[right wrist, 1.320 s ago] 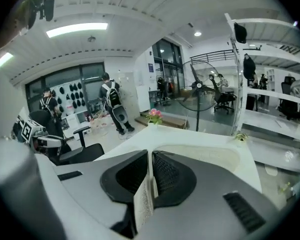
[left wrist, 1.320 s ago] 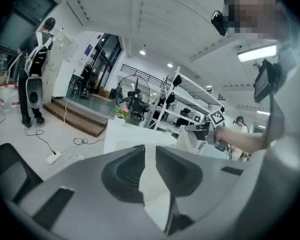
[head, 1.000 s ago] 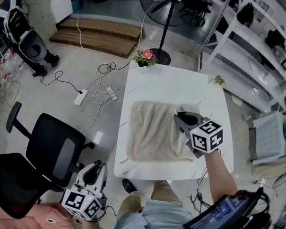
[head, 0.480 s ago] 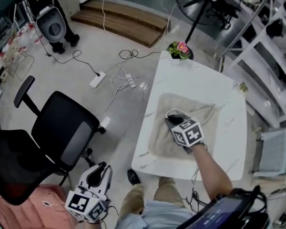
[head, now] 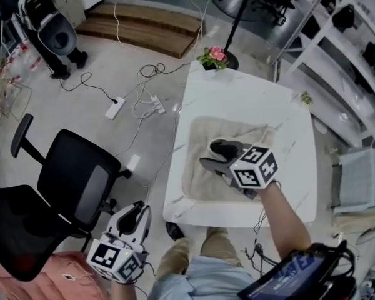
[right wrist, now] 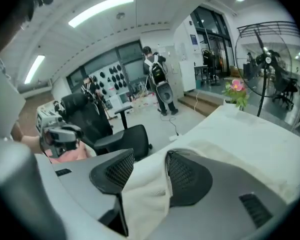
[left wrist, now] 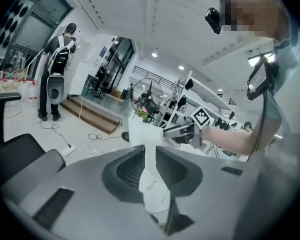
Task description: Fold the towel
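the towel (head: pixel 203 136) is lying spread on the white tabletop (head: pixel 237 99), nearer the person's edge than the far edge where a small potted flower (head: pixel 214 55) is standing. the right hand-held gripper (head: pixel 209 155) is reaching over the towel's near left part, pointing down and to the left in the head view. its jaws have just been opening and are now standing wide apart, with a hump of towel fabric lying loose between them and not being pinched. the left hand-held gripper (head: pixel 139 212) is hanging low off the tabletop beside the black office chair (head: pixel 75 186), its jaws standing a narrow gap apart and holding nothing. this is looking like the end of a fold or the start of the next grab. the next move is probably calling for the right jaws to close on an edge or corner. the towel is looking nearly square, its edges lining up roughly with the tabletop's, so its long axis is hard to call; it seems to be running slightly longer left to right in the head view.
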A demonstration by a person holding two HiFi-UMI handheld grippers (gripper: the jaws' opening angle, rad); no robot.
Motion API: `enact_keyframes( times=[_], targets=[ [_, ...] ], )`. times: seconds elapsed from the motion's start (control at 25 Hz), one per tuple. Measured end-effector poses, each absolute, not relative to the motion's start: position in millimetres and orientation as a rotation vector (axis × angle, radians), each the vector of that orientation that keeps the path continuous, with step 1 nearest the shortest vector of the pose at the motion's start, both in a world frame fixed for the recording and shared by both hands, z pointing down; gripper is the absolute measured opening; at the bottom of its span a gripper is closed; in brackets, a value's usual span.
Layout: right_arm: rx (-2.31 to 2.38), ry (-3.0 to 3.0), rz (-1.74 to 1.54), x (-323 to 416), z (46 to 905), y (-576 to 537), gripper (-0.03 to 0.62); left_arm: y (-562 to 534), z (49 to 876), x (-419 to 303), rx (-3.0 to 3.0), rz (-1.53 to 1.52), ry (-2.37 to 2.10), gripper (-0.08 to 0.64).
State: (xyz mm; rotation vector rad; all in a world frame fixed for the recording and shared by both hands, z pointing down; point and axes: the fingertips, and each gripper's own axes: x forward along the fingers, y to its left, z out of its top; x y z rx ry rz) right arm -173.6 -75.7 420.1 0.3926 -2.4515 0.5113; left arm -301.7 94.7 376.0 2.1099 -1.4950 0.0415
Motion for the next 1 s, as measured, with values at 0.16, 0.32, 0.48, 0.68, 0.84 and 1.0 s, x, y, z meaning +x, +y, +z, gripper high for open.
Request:
enact_keyframes(
  times=[0.16,0.32,0.48,0.68,0.84,1.0],
  targets=[
    [0.393,-2.590,0.577,-148.5,374.4,-71.3,0.200,77.7,372.1,-279.2,2.172,0.040,-1.419,0.071],
    [0.544,-2.512,0.500,-101.1,394.4,-72.5,0.178,70.4,373.4,-255.4,2.218,0.076,-1.348,0.071],
    [0.631,-2.390,0.595,-58.7,453.3,-66.6,0.184,73.8,381.3,-243.2,2.228,0.126,-1.309,0.071],
    [0.635,-2.290,0.730,-39.6,511.0,-63.7,0.212,82.5,393.2,-242.9,2.199,0.183,-1.306,0.071],
    [0.711,-2.260,0.858,-28.5,515.9,-56.2,0.215,85.7,394.7,-248.3,2.182,0.193,-1.329,0.071],
    [0.730,-2.244,0.892,-28.6,520.0,-46.2,0.202,83.4,394.3,-250.4,2.179,0.185,-1.334,0.071]
  ],
)
